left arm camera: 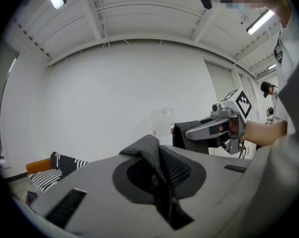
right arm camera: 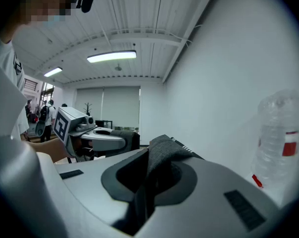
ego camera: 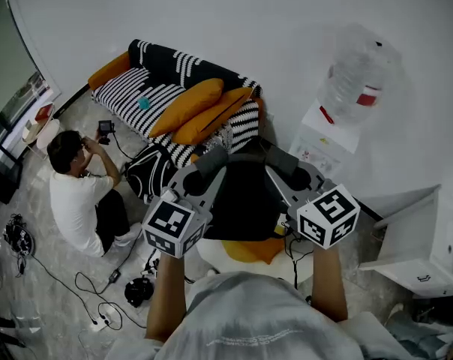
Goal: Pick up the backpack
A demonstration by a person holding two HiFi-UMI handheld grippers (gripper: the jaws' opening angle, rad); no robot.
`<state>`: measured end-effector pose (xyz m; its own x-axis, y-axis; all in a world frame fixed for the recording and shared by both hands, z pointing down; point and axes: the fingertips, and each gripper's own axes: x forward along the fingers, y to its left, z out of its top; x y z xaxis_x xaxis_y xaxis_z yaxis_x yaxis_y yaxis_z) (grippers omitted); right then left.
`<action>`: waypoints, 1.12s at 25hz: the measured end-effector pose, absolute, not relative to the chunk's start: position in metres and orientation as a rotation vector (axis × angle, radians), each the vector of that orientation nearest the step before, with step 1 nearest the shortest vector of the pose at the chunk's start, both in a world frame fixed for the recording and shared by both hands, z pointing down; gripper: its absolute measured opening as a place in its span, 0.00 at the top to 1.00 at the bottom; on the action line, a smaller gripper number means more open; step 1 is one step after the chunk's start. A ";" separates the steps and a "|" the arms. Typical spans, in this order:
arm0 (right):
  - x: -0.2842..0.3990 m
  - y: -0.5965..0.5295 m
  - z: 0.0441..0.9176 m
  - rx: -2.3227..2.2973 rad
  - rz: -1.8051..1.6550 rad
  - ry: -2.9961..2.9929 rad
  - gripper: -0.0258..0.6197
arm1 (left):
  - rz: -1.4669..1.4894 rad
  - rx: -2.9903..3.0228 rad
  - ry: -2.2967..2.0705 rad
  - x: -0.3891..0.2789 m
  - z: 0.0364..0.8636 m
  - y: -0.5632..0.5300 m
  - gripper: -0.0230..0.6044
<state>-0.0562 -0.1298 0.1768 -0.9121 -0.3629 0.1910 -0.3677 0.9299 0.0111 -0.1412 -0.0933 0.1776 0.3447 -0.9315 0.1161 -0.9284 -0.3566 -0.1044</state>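
Left gripper (ego camera: 210, 162): the jaws are drawn together on a grey fabric fold (left arm camera: 150, 152), which is pinched between them and stands up past the tips.
Right gripper (ego camera: 281, 160): the jaws are clamped on a grey strap fold (right arm camera: 162, 155), which is bunched in the gap between them.
Backpack (ego camera: 245, 201): black, hung between the two grippers, just below and inward of their tips.
Surroundings: a striped sofa (ego camera: 166, 88) is seen well beyond the tips, and a seated person (ego camera: 76, 193) is found on the left gripper's outer side.
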 end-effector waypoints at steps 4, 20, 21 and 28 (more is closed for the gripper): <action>-0.060 -0.122 0.173 0.529 0.005 -2.897 0.91 | -0.235 -2.544 1.777 -0.145 0.174 -0.087 0.90; -0.061 -0.122 0.183 0.491 -0.025 -2.858 0.91 | -0.258 -2.564 1.761 -0.137 0.179 -0.086 0.90; -0.061 -0.123 0.183 0.488 -0.027 -2.856 0.91 | -0.263 -2.564 1.758 -0.136 0.180 -0.087 0.90; -0.063 -0.128 0.187 0.483 -0.009 -2.857 0.91 | -0.268 -2.566 1.770 -0.140 0.183 -0.092 0.89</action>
